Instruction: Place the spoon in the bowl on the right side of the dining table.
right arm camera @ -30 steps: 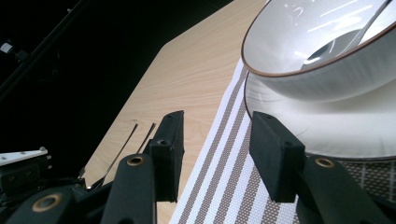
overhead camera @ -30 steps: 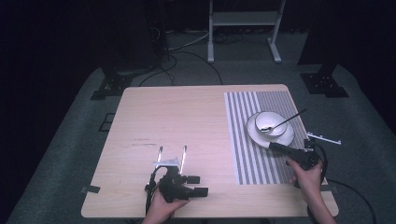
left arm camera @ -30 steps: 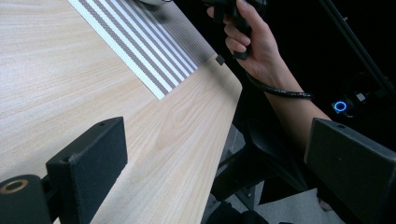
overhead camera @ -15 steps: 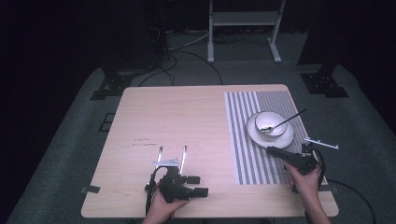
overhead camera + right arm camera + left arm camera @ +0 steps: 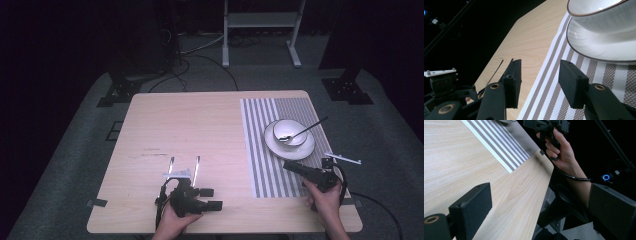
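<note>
Right hand-held gripper [image 5: 539, 82] open, empty, near plate [image 5: 599, 47].

Light falls from above onto the surface [image 5: 200, 135], which is evenly bright in the high view, while the floor around it dims quickly into near-black at the far edge and both upper corners. In the right gripper view the white bowl [image 5: 604, 15] and the plate [image 5: 599, 46] under it carry soft glare and a pale reflection, and the black jaws at the bottom are large, dark and slightly soft. The left gripper view is sharp on the wood grain, with the room beyond the surface's edge almost black apart from a small blue light [image 5: 606, 177].
</note>
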Demonstrator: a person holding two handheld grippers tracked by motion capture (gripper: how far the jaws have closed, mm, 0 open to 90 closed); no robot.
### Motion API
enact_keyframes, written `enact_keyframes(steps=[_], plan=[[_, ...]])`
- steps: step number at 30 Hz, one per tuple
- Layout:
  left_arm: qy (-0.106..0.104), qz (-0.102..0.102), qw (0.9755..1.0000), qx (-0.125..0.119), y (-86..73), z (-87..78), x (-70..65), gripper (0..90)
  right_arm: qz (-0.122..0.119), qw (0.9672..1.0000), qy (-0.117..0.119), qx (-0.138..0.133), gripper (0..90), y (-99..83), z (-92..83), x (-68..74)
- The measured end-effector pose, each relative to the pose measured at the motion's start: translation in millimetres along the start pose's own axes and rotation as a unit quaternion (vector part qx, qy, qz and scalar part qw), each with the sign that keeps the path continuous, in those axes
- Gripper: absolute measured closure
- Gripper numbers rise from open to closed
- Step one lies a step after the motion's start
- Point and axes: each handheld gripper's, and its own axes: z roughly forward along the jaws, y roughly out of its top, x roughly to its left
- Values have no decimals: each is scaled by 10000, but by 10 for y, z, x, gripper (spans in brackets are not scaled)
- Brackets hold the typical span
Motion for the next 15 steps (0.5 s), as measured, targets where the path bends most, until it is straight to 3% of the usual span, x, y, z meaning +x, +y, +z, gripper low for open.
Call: enact_keyframes(steps=[9,15], plan=[[13,-19,10000,-27,-5,-3,0,45,45,10000,60,12,497,-107,24,12],[-29,-16,10000,-25,2,-3,4,45,31,9992,316,-230,387,-207,22,8]])
